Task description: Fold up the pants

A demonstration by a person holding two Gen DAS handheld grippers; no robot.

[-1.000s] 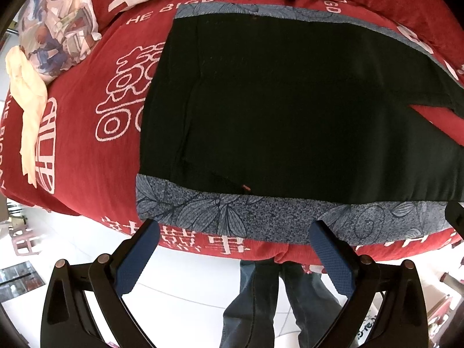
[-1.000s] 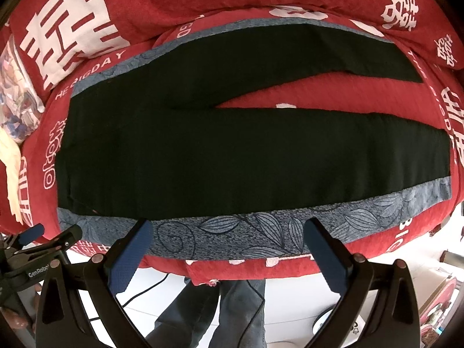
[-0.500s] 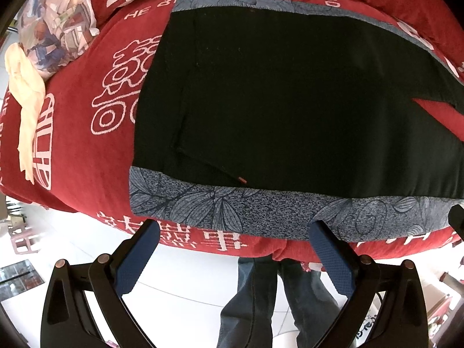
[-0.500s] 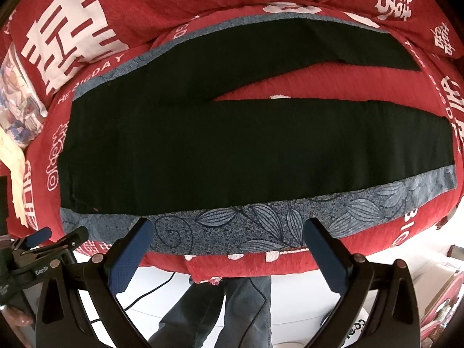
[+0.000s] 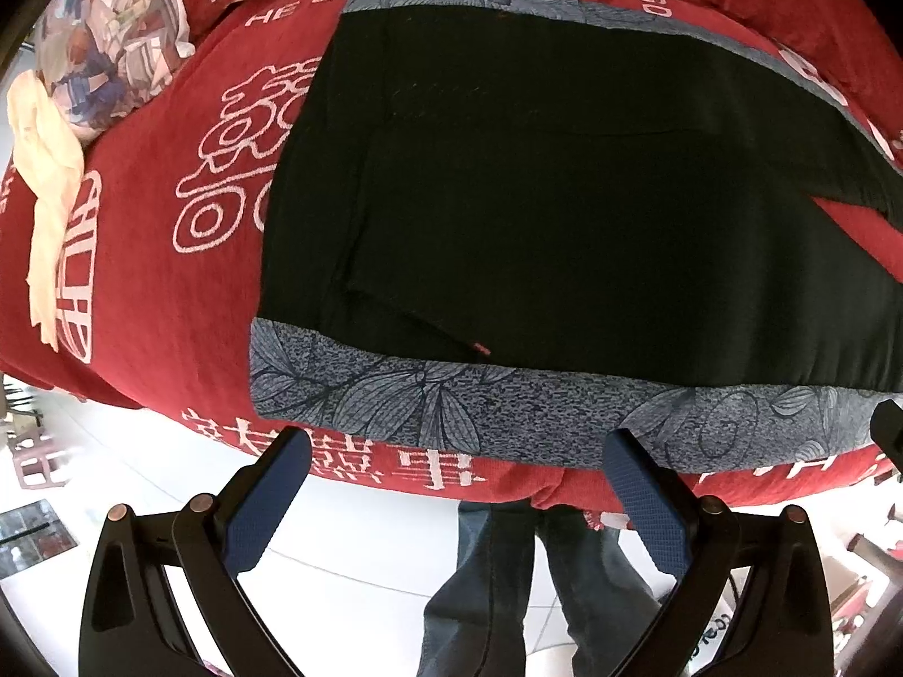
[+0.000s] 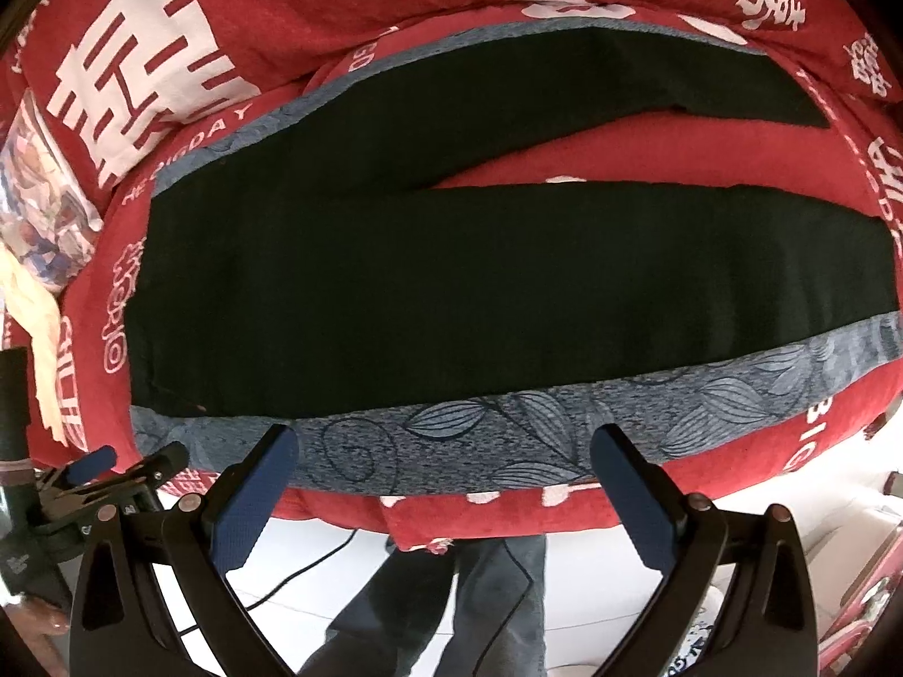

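Note:
Black pants [image 6: 451, 293] lie flat on a red bed cover, waist at the left, two legs spread apart toward the right. The left wrist view shows the waist end [image 5: 536, 197] with a small orange tag near the lower hem. My left gripper [image 5: 460, 485] is open and empty, above the bed's near edge below the waist. My right gripper [image 6: 446, 479] is open and empty, at the near edge below the nearer leg. The left gripper also shows at the lower left of the right wrist view [image 6: 101, 468].
A blue-grey leaf-print band [image 6: 508, 429] runs along the bed's near edge beside the pants. A patterned pillow [image 5: 113, 39] and a cream cloth [image 5: 45, 197] lie at the left. The person's jeans-clad legs [image 5: 536, 581] stand on white floor tiles below.
Both grippers have moved forward and lower toward the bed; the pants fill more of each view. Both jaws stay open.

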